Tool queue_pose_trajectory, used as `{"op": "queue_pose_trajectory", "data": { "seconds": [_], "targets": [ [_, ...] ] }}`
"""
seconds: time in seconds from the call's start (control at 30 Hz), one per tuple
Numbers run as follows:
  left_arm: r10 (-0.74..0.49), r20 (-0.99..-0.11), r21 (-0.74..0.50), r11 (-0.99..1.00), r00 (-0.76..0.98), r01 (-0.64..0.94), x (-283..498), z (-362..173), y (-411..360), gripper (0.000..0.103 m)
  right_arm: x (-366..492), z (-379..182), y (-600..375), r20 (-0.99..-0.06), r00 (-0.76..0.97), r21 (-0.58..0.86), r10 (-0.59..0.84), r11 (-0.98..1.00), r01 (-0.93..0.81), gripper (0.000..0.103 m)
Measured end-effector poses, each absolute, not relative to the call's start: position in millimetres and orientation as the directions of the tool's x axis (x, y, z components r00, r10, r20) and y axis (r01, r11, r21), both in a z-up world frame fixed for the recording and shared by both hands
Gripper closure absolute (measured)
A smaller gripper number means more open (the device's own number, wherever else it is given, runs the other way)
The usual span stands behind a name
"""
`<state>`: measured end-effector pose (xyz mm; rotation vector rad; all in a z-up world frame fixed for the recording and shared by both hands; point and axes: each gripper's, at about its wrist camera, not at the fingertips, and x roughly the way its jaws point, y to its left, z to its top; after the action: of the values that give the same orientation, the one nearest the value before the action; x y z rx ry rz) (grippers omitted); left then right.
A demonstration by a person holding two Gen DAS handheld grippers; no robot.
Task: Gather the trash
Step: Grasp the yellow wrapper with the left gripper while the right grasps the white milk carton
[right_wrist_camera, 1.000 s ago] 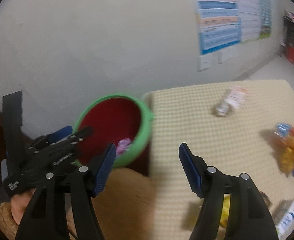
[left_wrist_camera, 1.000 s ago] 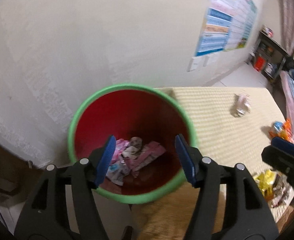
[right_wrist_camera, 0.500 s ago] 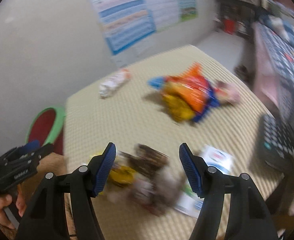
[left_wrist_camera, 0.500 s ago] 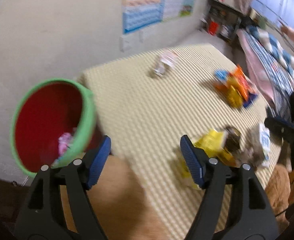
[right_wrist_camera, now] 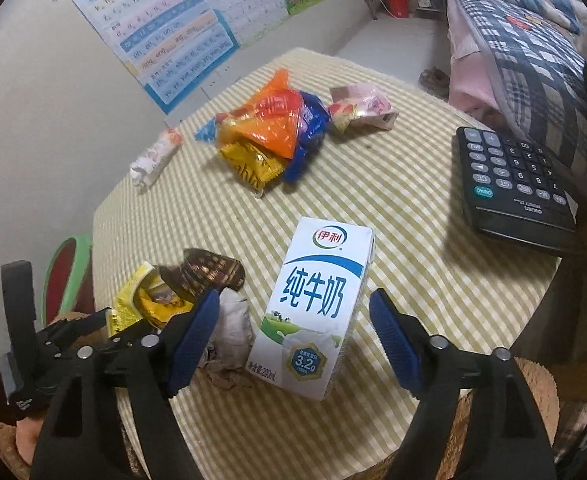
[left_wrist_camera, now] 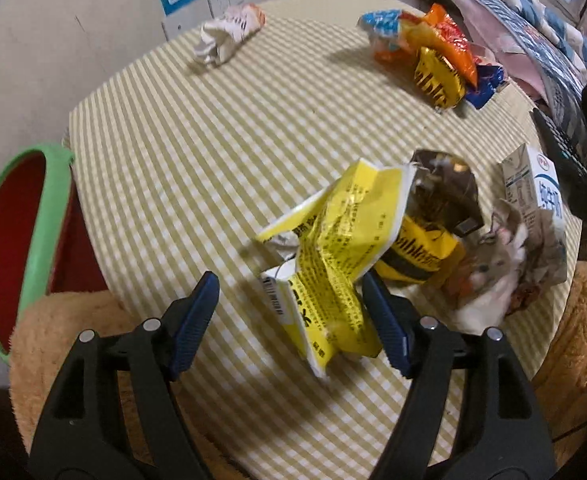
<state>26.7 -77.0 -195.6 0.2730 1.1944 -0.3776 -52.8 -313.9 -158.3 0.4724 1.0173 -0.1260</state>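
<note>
Both tongs are held wide, having just been opening: left tongs (left_wrist_camera: pixel 289 320) around the yellow wrapper (left_wrist_camera: pixel 333 248), right tongs (right_wrist_camera: pixel 293 332) around the milk carton (right_wrist_camera: pixel 313 308). Neither is gripped. The carton could be tipped if clipped off-centre.

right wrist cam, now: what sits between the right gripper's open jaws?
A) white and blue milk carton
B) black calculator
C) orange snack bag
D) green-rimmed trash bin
A: the milk carton lies on the checked tablecloth in the gap of the right gripper, whose jaws stand open and clear of it; the calculator lies far off to the right.
</note>
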Motion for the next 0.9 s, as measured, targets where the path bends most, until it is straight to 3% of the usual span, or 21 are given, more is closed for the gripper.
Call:
{"op": "queue_pose_trajectory", "data": {
  "seconds": [0.07,0.2,0.37,0.43,0.5,0.8,0.9],
  "targets": [
    [-0.149,-0.936,-0.004,0.911,0.319,0.413,28.1,-193.6,-74.1,0.033,-48.9,-167.4,-311.9,-0.856,0.502,0.319,0.124,0.891,0.324,0.027],
    [-0.156,-0.932,-0.011,0.914,0.327,0.406,28.8,-190.9,-69.8,0.059,-43.0,-176.5,-310.1,-0.868,0.485,0.297,0.105,0.893,0.337,0.027],
    [-0.150,-0.927,0.005,0.911,0.343,0.413,26.4,-188.8,-70.2,0.062,-37.0,-189.9,-312.4,-0.885,0.455,0.283,0.096,0.888,0.362,0.028],
    [-0.143,-0.922,0.015,0.915,0.360,0.402,26.0,-185.9,-67.3,0.062,-39.0,-194.3,-314.1,-0.885,0.455,0.289,0.099,0.883,0.371,0.032],
    [-0.142,-0.918,0.013,0.923,0.370,0.385,28.8,-183.2,-62.9,0.063,-41.1,-194.7,-316.4,-0.883,0.459,0.295,0.100,0.879,0.375,0.043],
    [-0.129,-0.898,0.033,0.934,0.421,0.356,32.1,-171.7,-55.7,0.062,-34.2,-198.3,-308.5,-0.897,0.439,0.232,0.057,0.905,0.356,0.039],
    [-0.128,-0.890,0.046,0.930,0.438,0.365,30.4,-168.2,-56.9,0.062,-37.1,-199.0,-310.0,-0.888,0.454,0.249,0.066,0.901,0.356,0.044]
  ]
}}
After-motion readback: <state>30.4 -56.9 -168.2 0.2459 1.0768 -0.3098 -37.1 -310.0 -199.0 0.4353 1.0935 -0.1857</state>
